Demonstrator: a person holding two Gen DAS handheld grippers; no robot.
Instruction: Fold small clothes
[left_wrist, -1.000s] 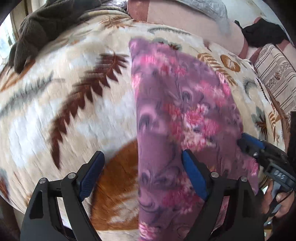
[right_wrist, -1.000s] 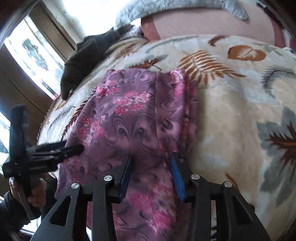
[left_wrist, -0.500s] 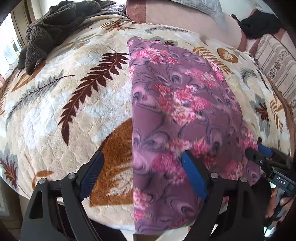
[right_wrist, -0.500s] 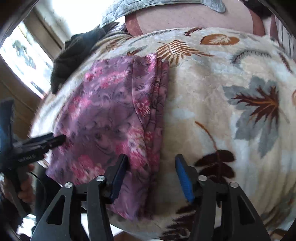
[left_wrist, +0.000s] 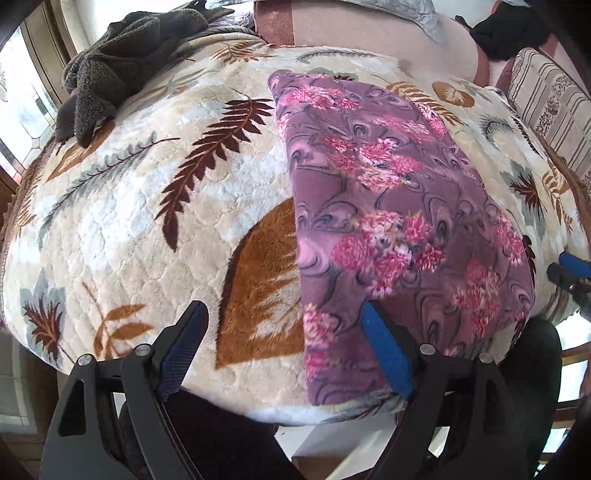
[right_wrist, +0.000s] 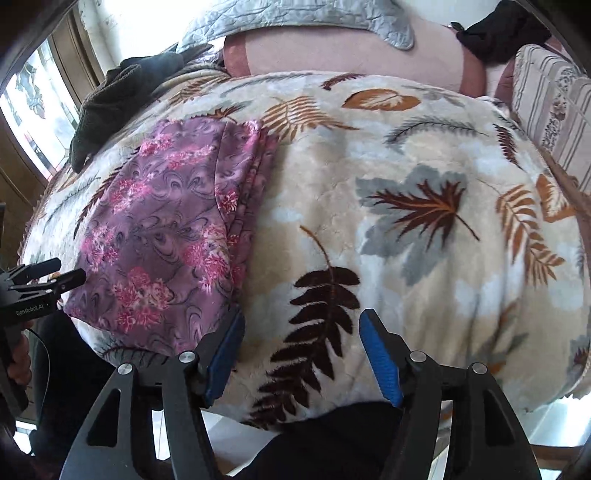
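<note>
Left wrist view: your left hand-held gripper (left_wrist: 280, 345) hangs wide apart and holds nothing, its blue pads at the bottom of the frame. The purple floral garment (left_wrist: 391, 206) lies flat as a long folded strip. Its long axis runs from the upper centre of the frame down to the lower right, where its near end drapes over the front edge of the surface. The cloth looks thin and smooth, with pink flower clusters and swirl lines; its left edge is straight and crisp. It lies on a plush leaf-print blanket (left_wrist: 147, 206), quilted and fluffy, with plenty of bare room to the left of the strip. A dark fuzzy garment (left_wrist: 114, 74) sits bunched at the upper left. Your right hand-held gripper (left_wrist: 569, 271) shows at the right edge, just beside the garment's near corner.

Right wrist view: your right hand-held gripper (right_wrist: 301, 354) is spread wide and grips nothing, over bare blanket (right_wrist: 424, 229). The garment (right_wrist: 166, 236) fills the left half, stacked layers showing along its right edge. Your left hand-held gripper (right_wrist: 55, 273) pokes in at the left edge, near the garment's lower left corner.
</note>
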